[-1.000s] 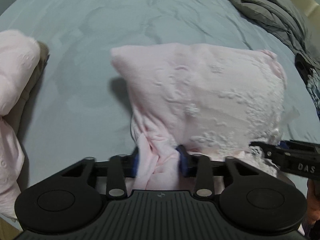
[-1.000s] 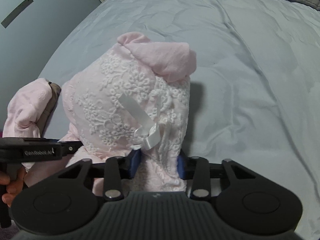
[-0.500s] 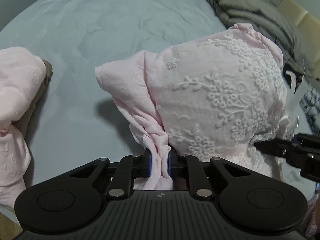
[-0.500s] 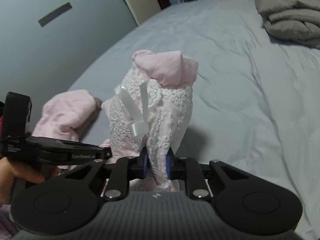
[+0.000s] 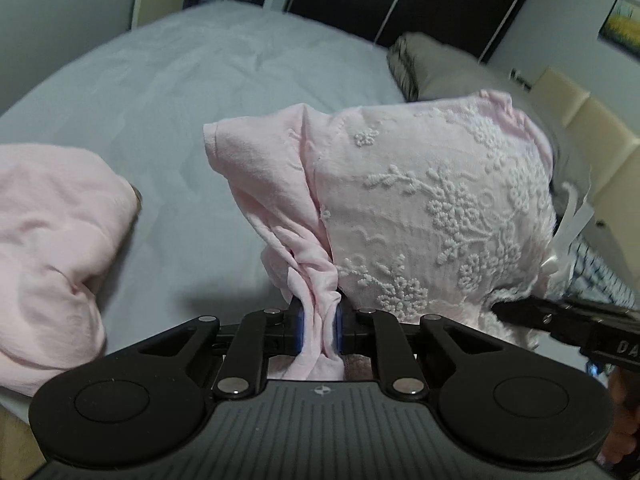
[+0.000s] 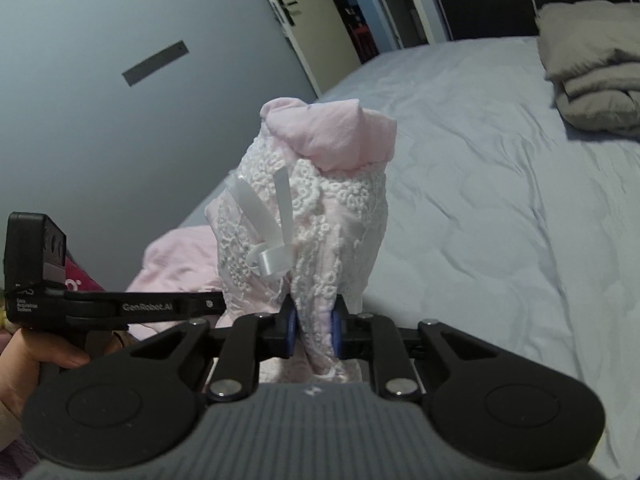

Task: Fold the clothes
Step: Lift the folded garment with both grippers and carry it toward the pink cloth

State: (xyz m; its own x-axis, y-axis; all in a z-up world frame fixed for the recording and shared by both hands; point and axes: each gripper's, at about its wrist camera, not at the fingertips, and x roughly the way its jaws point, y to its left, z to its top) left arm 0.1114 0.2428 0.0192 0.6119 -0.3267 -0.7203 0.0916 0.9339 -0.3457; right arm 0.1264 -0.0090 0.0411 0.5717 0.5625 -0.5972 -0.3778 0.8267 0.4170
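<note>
garment: pink lace top [image 5: 420, 216] is hanging off the bed, bunched between both grippers; plain pink part is sitting at the far end, white embroidered panel is facing the cameras
left gripper [image 5: 319, 330]: jaws are pinching narrow on a twisted bunch of plain pink fabric, blue pads pressing it from both sides
right gripper [image 6: 313, 330]: jaws are clamping narrow on the lace edge, fabric filling the gap between the pads
ribbon: white satin bow [image 6: 270, 240] is dangling on the lace side, two tails pointing up in the right wrist view
bed [image 5: 168, 92]: pale blue-grey quilted cover is lying under the lifted garment, garment shadow falling on it
other clothes: second pink garment [image 5: 48, 248] is lying crumpled on the bed at the left edge of the left wrist view, apart from the held one
blanket: grey folded blanket [image 6: 588, 64] is sitting at the far side of the bed, well apart from the garment
in the way: nothing is sitting between the held garment and the open bed surface ahead
hand [image 6: 28, 364]: person's hand is gripping the left gripper's handle, seen at the left edge of the right wrist view
room: grey wall and a door with a handle [image 6: 286, 8] are standing behind the bed
containers: no basket or box is showing in either view
</note>
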